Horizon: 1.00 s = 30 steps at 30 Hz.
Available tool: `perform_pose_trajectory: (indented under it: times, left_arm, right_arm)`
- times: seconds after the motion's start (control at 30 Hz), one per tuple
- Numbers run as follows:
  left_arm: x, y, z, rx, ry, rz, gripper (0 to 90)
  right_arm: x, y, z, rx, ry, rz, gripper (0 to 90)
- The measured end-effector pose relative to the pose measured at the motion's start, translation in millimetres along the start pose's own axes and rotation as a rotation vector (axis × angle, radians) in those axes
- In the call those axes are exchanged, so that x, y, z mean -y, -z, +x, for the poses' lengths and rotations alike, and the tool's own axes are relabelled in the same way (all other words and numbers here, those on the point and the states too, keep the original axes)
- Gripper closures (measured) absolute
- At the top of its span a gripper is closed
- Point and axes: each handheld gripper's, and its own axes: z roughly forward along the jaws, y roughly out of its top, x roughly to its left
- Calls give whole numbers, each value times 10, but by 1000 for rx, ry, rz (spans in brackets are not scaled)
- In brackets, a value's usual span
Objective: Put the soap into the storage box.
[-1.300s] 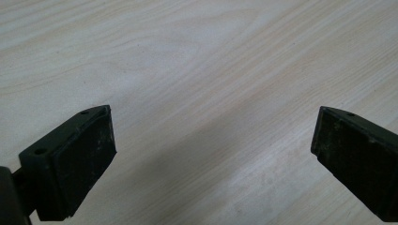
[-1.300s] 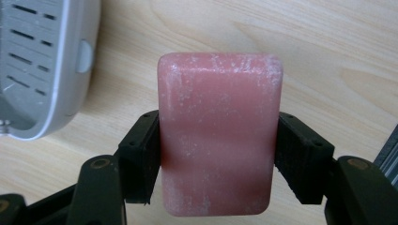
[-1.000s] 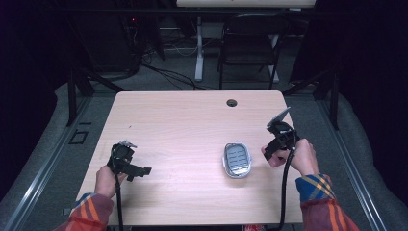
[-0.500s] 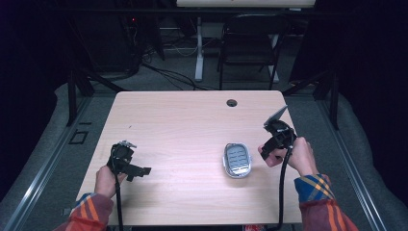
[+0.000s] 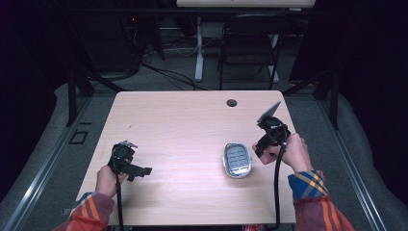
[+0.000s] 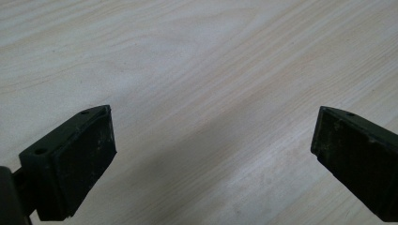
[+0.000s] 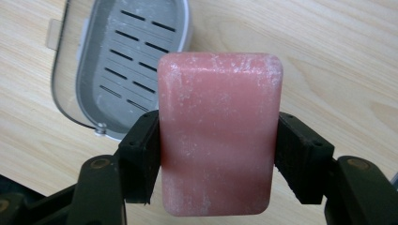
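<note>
The grey soap dish (image 7: 124,65) lies on the wooden table (image 5: 183,125), its slotted tray bare apart from a whitish film, with a clear lid rim around it. My right gripper (image 7: 216,154) clamps a pink bar of soap (image 7: 218,133) by its two long sides, just above and beside the dish. The bar is rounded at the corners and dusted with pale residue. My left gripper (image 6: 213,154) hangs with its jaws wide apart over bare wood, well away from the dish.
</note>
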Motion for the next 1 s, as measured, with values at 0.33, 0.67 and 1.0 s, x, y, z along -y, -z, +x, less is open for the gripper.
perform_pose_trajectory:
  times: [0.33, 0.67, 1.0]
  left_arm:
    - [-1, 1, 4, -6, -4, -1, 3]
    - [-3, 7, -5, -4, -10, -6, 3]
    - [-4, 8, -12, -1, -13, -7, 3]
  right_arm:
    - [-154, -24, 180, 6, 35, 18, 372]
    - [-299, -98, 340, 3, 64, 52, 372]
    - [-405, -242, 484, 6, 85, 93, 372]
